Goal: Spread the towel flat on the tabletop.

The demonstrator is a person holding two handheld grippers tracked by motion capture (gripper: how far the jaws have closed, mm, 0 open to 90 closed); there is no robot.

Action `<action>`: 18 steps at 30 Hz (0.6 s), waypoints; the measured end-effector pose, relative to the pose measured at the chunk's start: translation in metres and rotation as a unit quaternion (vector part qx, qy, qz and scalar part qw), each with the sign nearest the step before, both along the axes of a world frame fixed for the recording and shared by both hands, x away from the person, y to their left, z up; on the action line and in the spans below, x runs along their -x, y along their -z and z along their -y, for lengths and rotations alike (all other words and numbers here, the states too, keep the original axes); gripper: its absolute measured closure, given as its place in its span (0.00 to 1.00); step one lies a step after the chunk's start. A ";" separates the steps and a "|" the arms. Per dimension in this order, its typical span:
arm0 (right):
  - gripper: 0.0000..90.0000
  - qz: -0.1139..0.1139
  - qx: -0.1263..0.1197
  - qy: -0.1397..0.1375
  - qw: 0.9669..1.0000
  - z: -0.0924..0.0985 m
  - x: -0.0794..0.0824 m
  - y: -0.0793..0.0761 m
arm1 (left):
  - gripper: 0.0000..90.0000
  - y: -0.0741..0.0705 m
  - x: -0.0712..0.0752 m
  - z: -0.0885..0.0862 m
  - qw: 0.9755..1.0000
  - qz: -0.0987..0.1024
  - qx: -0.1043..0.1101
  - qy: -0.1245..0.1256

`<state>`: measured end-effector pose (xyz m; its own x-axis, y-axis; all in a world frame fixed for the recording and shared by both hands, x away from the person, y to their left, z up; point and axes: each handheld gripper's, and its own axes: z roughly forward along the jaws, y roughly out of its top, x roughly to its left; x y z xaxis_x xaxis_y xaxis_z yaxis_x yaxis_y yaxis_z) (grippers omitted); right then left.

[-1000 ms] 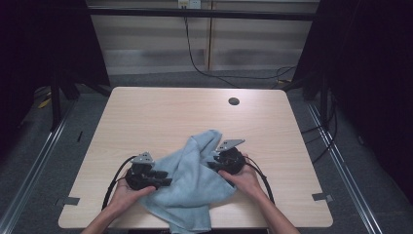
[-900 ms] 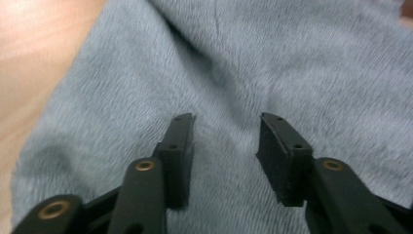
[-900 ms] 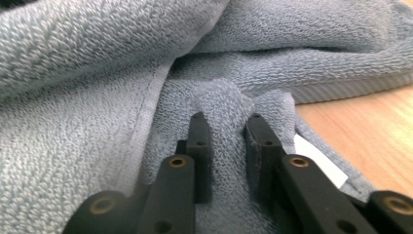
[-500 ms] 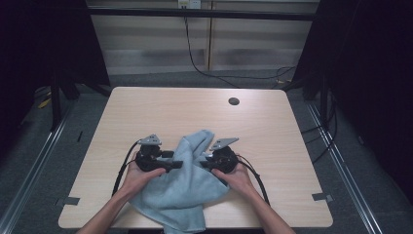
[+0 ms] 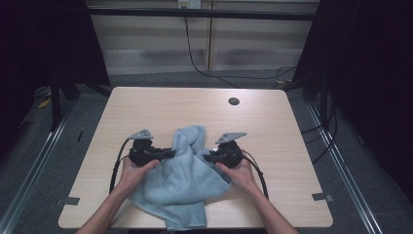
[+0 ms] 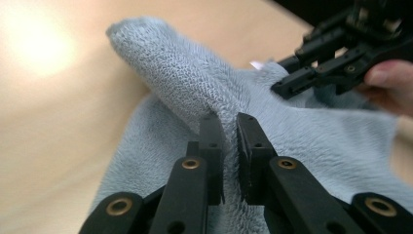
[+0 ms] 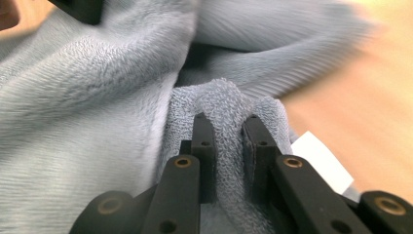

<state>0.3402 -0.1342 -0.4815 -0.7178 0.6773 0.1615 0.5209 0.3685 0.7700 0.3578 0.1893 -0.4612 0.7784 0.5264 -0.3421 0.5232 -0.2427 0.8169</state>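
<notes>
Blue, soft and fluffy all over, looking like a small towel (image 5: 185,183), lying bunched up on the near part of the wooden table (image 5: 292,126), right between the two hands, with one end hanging a bit over the near edge. Pinching it from both sides right now. Squeezing a raised fold with the left gripper (image 6: 230,124), having just been closing those jaws, with the cloth caught tight between them. Squeezing another thick fold with the right gripper (image 7: 228,124), having been closing a little too, clamped on the cloth close to a small white tag (image 7: 321,158). Probably getting a good hold so as to lift the towel and spread it out flat. Next, most likely needing to raise both hands together and pull them gently apart, keeping both pinches tight so as not to drop a side. Watching out for grabbing two layers at once, which could be keeping the towel from opening up. Looking thick and floppy, with one long hump pointing toward the far side, so likely sagging in the middle when lifted.
</notes>
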 end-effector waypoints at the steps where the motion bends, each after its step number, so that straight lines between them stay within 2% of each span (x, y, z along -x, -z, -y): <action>1: 0.88 0.000 0.000 0.000 1.000 0.000 0.000 0.000 | 0.92 0.000 0.000 0.000 1.000 0.000 0.000 0.000; 2: 0.88 0.014 -0.005 0.017 1.000 0.009 -0.002 -0.014 | 0.92 -0.010 0.000 -0.011 1.000 0.009 0.024 -0.017; 4: 0.88 0.019 -0.005 0.027 0.999 0.012 -0.003 -0.020 | 0.92 -0.014 0.000 -0.015 0.999 0.015 0.030 -0.026; 5: 0.88 0.036 -0.004 0.050 0.998 0.022 -0.006 -0.038 | 0.92 -0.025 0.000 -0.022 0.999 0.026 0.027 -0.039; 6: 0.88 0.036 -0.004 0.050 0.998 0.022 -0.006 -0.038 | 0.92 -0.025 0.000 -0.022 0.999 0.026 0.027 -0.039; 7: 0.88 0.041 -0.008 0.058 0.997 0.025 -0.007 -0.045 | 0.92 -0.032 0.000 -0.026 0.998 0.034 0.038 -0.048; 8: 0.88 0.059 -0.013 0.081 0.995 0.035 -0.010 -0.064 | 0.92 -0.043 -0.002 -0.031 0.996 0.041 0.049 -0.056; 10: 0.88 0.070 -0.017 0.097 0.993 0.042 -0.015 -0.080 | 0.93 -0.058 -0.005 -0.035 0.995 0.061 0.048 -0.065; 12: 0.88 0.087 -0.022 0.115 0.989 0.049 -0.021 -0.098 | 0.93 -0.074 -0.009 -0.038 0.993 0.072 0.060 -0.075; 13: 0.88 0.087 -0.022 0.115 0.989 0.049 -0.021 -0.098 | 0.93 -0.074 -0.009 -0.038 0.993 0.072 0.060 -0.075; 14: 0.89 0.098 -0.040 0.134 0.985 0.056 -0.028 -0.120 | 0.93 -0.090 -0.015 -0.039 0.991 0.089 0.058 -0.084; 15: 0.89 0.098 -0.052 0.137 0.984 0.059 -0.031 -0.127 | 0.93 -0.099 -0.018 -0.039 0.990 0.095 0.059 -0.090; 16: 0.89 0.098 -0.052 0.137 0.984 0.059 -0.031 -0.127 | 0.93 -0.099 -0.018 -0.039 0.990 0.095 0.059 -0.090; 17: 0.89 0.110 -0.064 0.155 0.980 0.062 -0.040 -0.147 | 0.93 -0.116 -0.024 -0.040 0.986 0.109 0.063 -0.105; 18: 0.89 0.114 -0.065 0.158 0.979 0.063 -0.043 -0.154 | 0.93 -0.125 -0.025 -0.040 0.985 0.121 0.060 -0.110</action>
<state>0.3833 -0.1968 -0.3274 -0.5029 0.8559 0.1206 0.4020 0.1081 0.9092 0.3825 0.2296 -0.3364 0.7157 0.6592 -0.2308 0.3396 -0.0397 0.9397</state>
